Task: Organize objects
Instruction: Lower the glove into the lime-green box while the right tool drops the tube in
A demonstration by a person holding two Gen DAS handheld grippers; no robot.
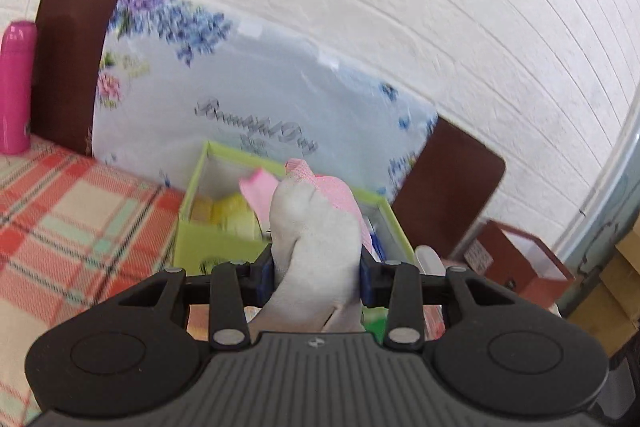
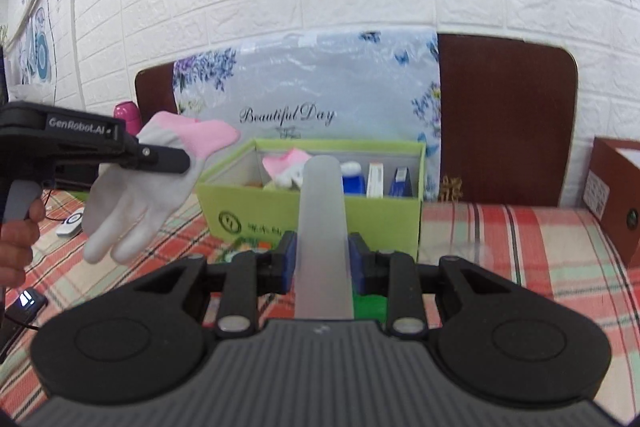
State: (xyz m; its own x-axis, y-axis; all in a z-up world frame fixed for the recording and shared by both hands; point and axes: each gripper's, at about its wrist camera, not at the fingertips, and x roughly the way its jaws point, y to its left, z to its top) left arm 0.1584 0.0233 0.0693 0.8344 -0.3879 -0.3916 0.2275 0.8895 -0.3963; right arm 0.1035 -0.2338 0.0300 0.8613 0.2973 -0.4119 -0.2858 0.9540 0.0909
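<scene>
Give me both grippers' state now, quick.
Left gripper: closed on a white fabric glove with pink cuff.
Right gripper: closed on a frosted translucent plastic tube.

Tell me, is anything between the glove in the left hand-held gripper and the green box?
Nothing visible. The glove, shut in the left hand-held gripper, hangs beside the open-topped green box, with clear air between them.
</scene>
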